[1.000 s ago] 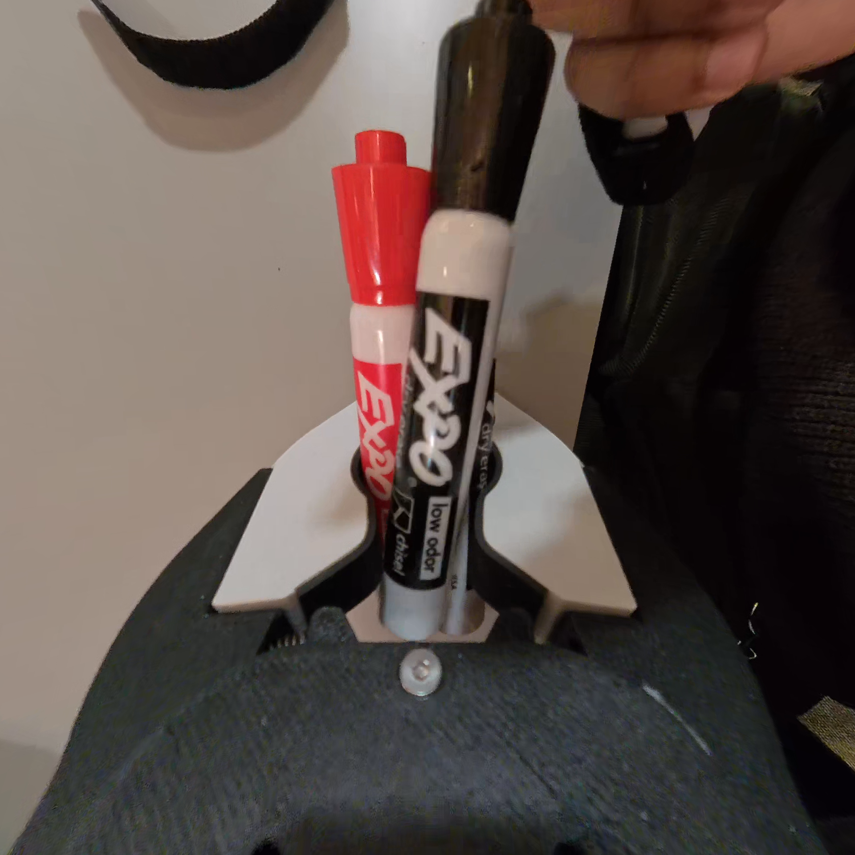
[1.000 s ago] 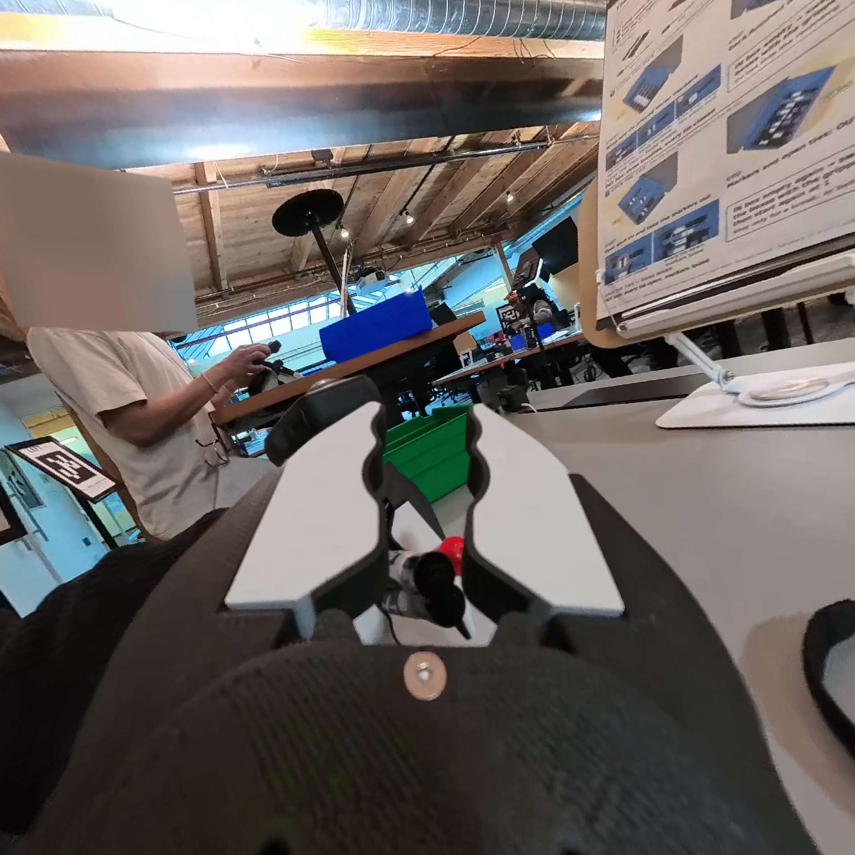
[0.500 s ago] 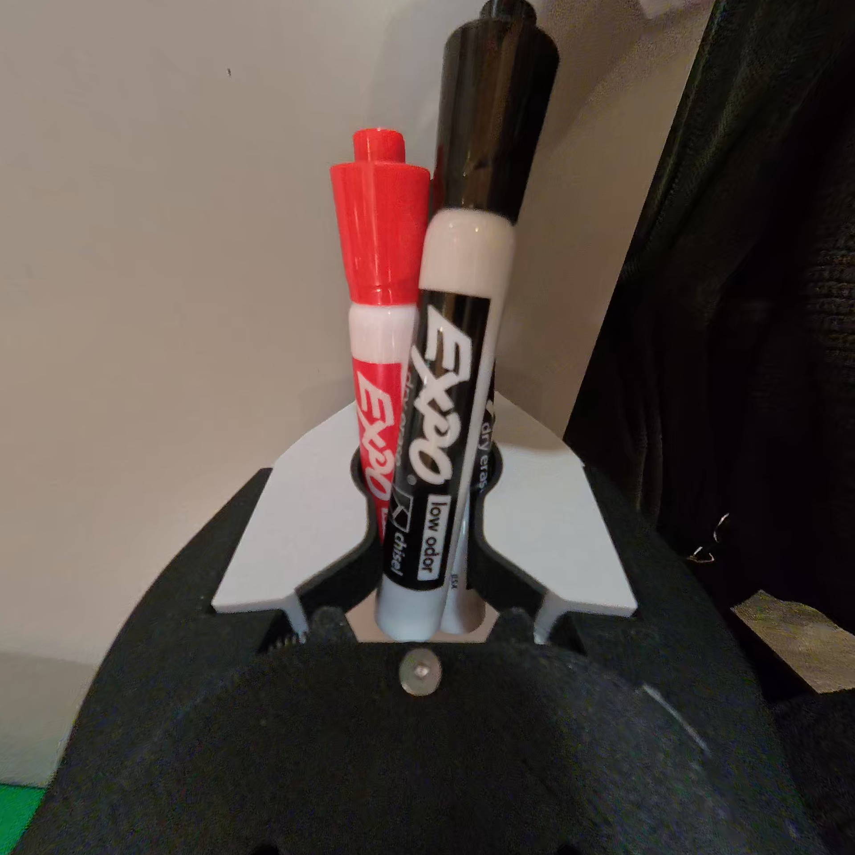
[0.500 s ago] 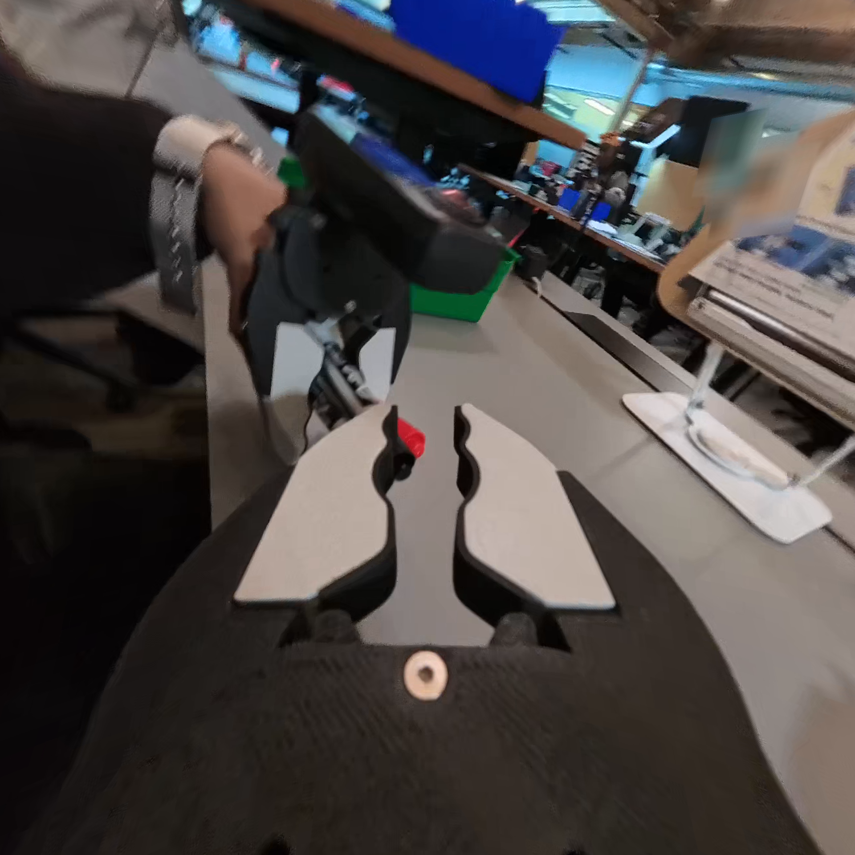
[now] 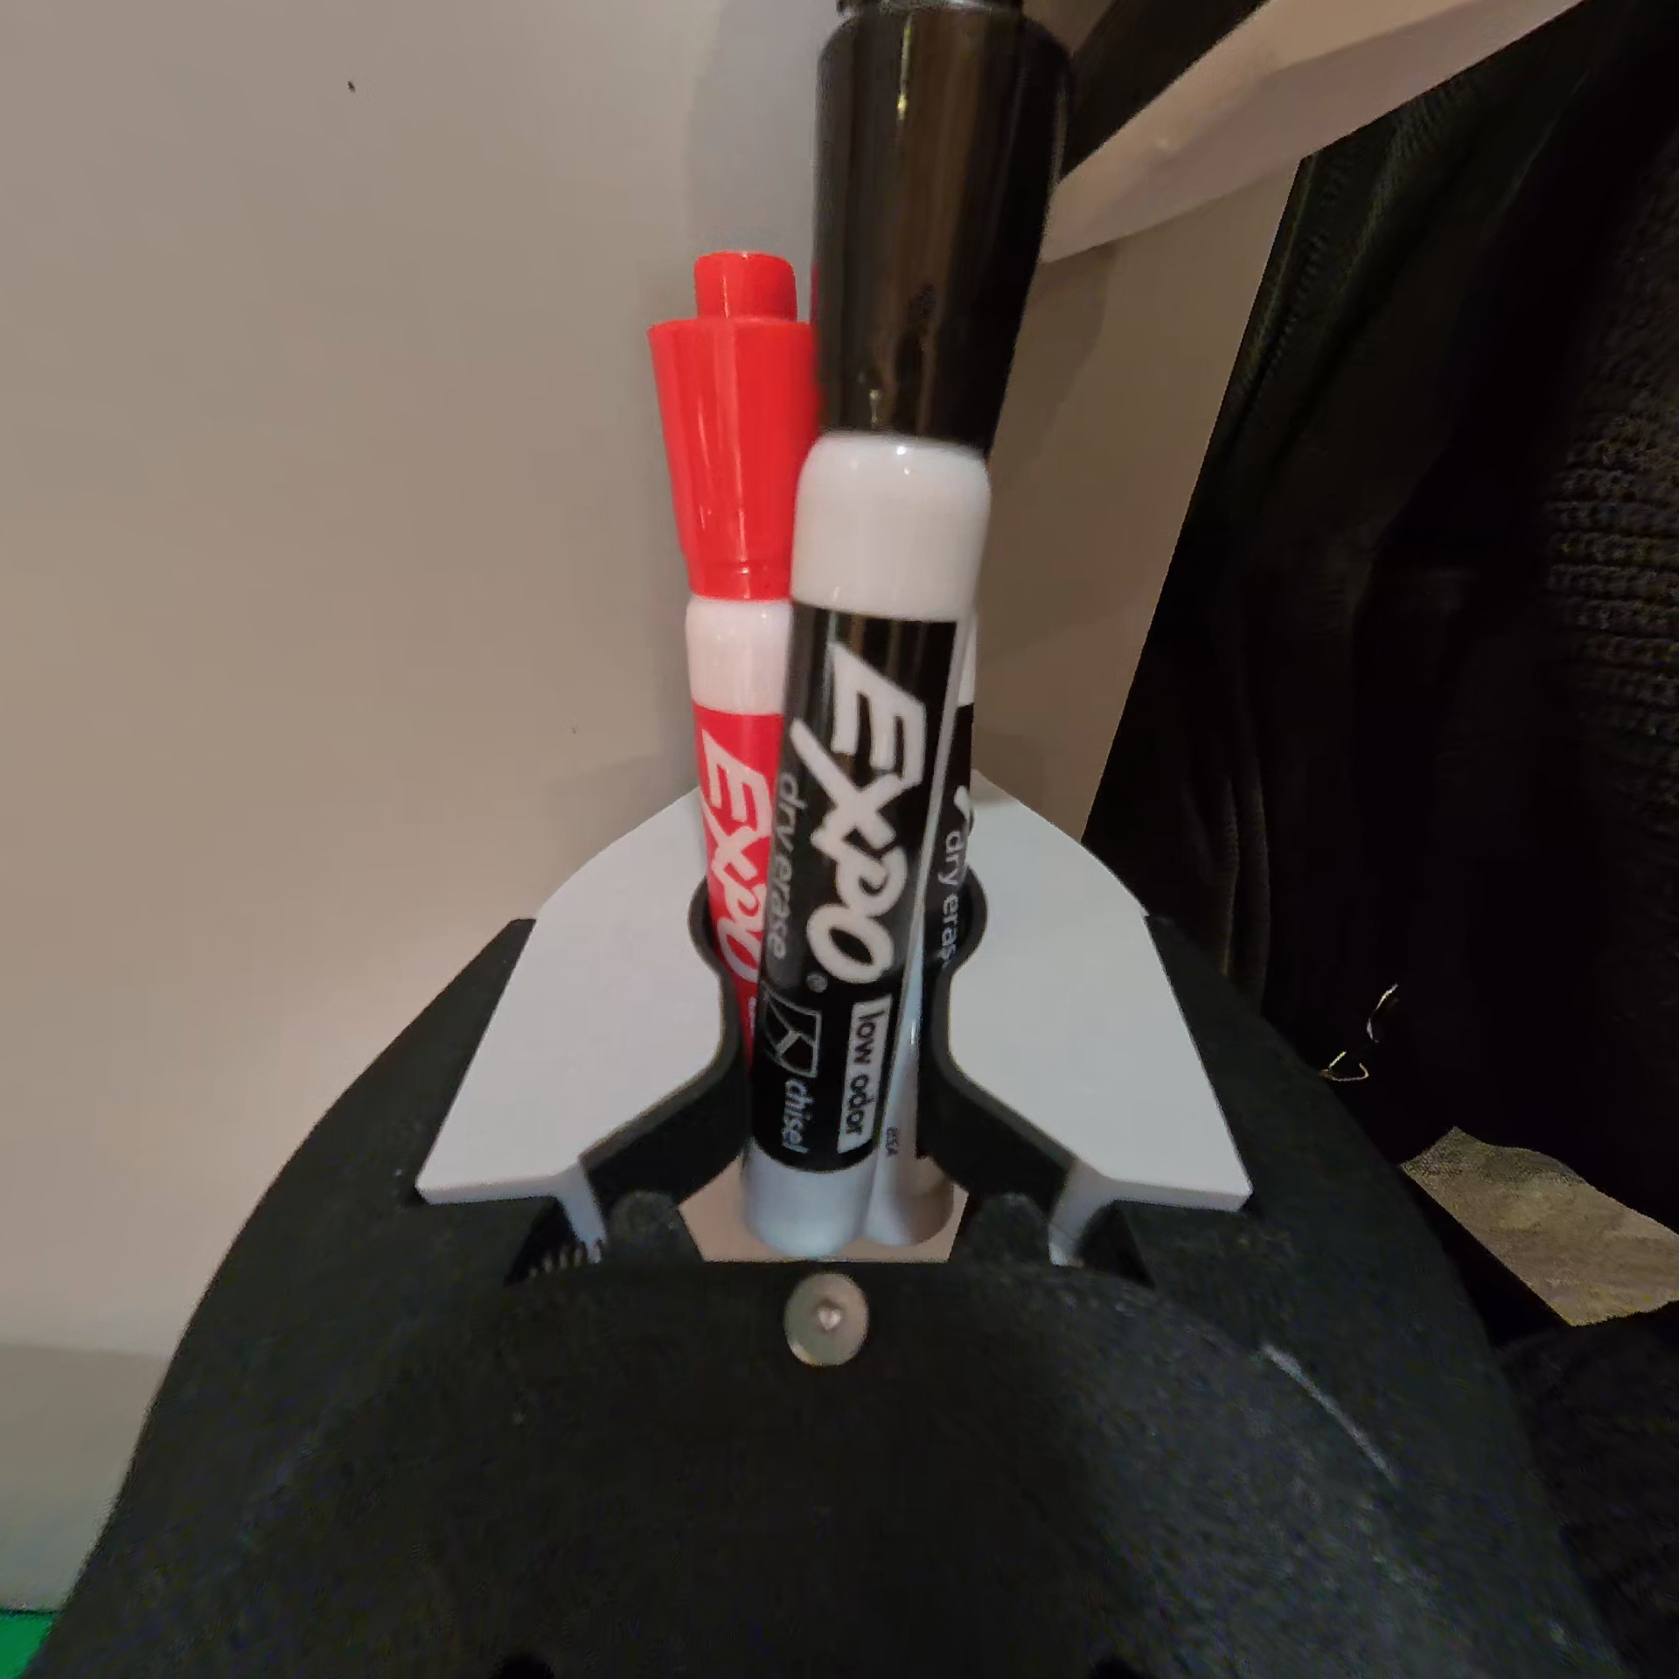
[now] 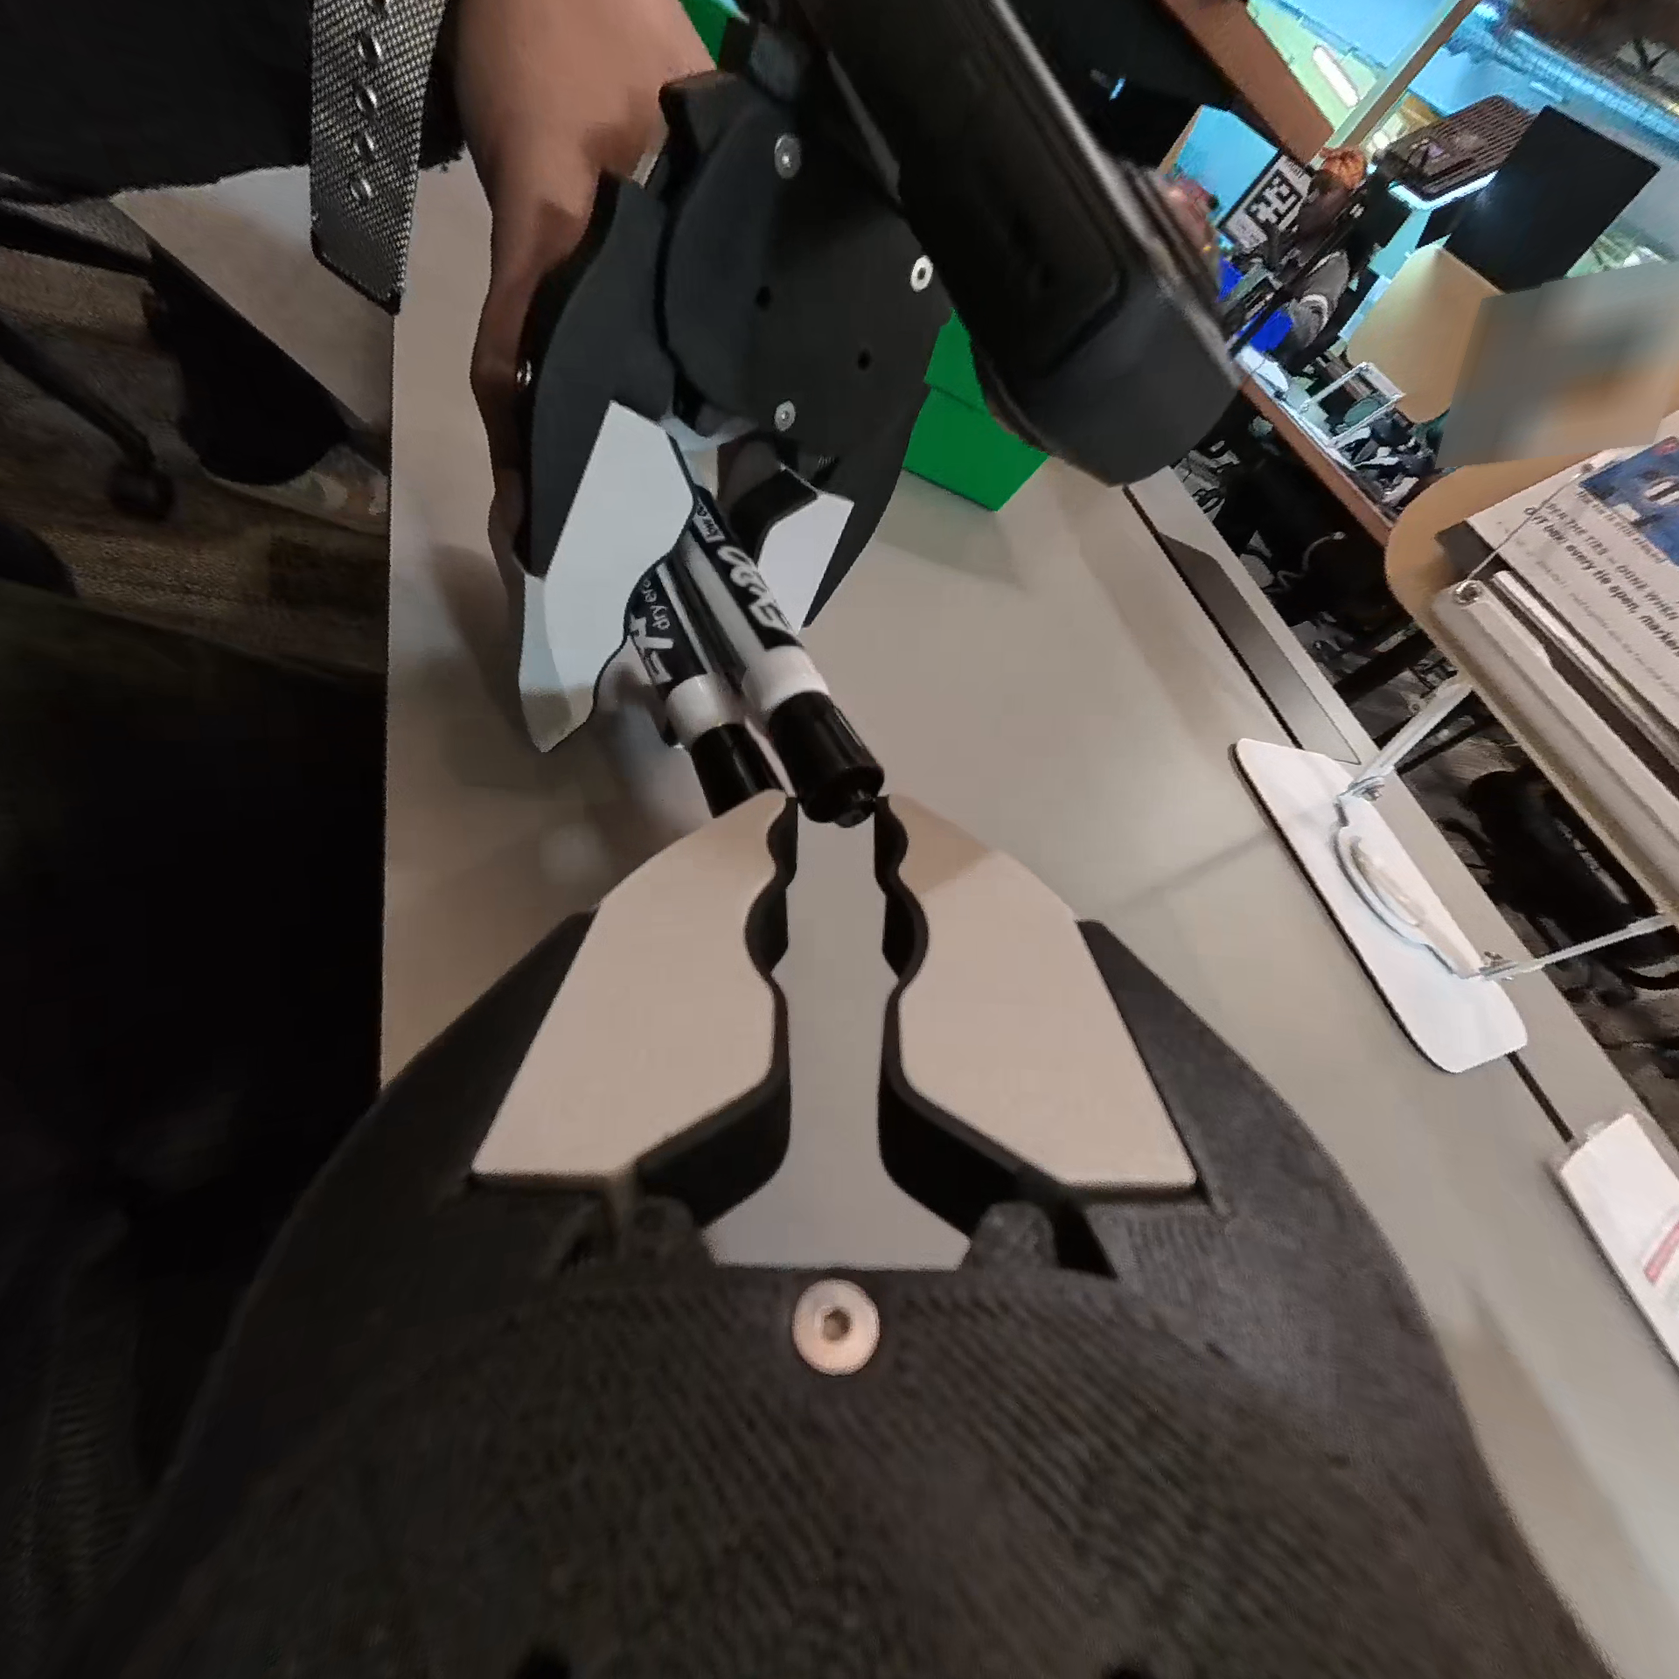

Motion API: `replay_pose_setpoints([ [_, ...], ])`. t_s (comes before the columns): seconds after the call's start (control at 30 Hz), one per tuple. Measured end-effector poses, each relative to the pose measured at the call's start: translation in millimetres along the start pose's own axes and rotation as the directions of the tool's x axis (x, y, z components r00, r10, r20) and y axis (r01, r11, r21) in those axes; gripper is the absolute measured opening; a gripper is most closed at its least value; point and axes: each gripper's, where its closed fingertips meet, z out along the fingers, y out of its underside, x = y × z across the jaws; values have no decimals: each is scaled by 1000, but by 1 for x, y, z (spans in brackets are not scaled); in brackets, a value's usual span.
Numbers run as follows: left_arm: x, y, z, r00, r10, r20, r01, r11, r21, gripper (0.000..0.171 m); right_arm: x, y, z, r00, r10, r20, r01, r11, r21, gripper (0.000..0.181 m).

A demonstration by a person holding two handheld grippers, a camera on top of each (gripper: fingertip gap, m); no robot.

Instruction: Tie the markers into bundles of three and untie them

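Markers fill the left wrist view: a red one and a black one side by side, with what seems a third tucked behind on the right, though only a sliver of it shows. The left gripper is clamped on their barrels, caps pointing forward along the fingers, so the bundle's long axis runs straight out from the tool. No tie is visible around them here. Beyond them is a pale tabletop and a dark garment to the right.

From the right wrist view, the same left gripper comes in from the upper left, held by a hand, with the black caps aimed down toward this camera. The right gripper holds nothing, its jaws parted by a narrow gap. The nearest cap tip sits just at the mouth of that gap, almost in line with it. The bundle thus lies dead ahead of the right gripper, end-on, above a grey table; a green bin stands behind.
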Motion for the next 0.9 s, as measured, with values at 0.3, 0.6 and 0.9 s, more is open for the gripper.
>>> replay_pose_setpoints([
  [0.3,4,-1,1,1000,11,-6,-11,1000,-17,45,-4,0,3,999,-53,-3,53,998,14,16],
  [0.6,2,1,-2,1000,-3,-9,3,1000,-4,44,0,-2,2,999,-30,-24,30,999,23,33],
  [0.9,-1,3,-7,1000,-21,-14,21,1000,13,44,7,-6,-1,998,40,-40,-38,998,51,27],
])
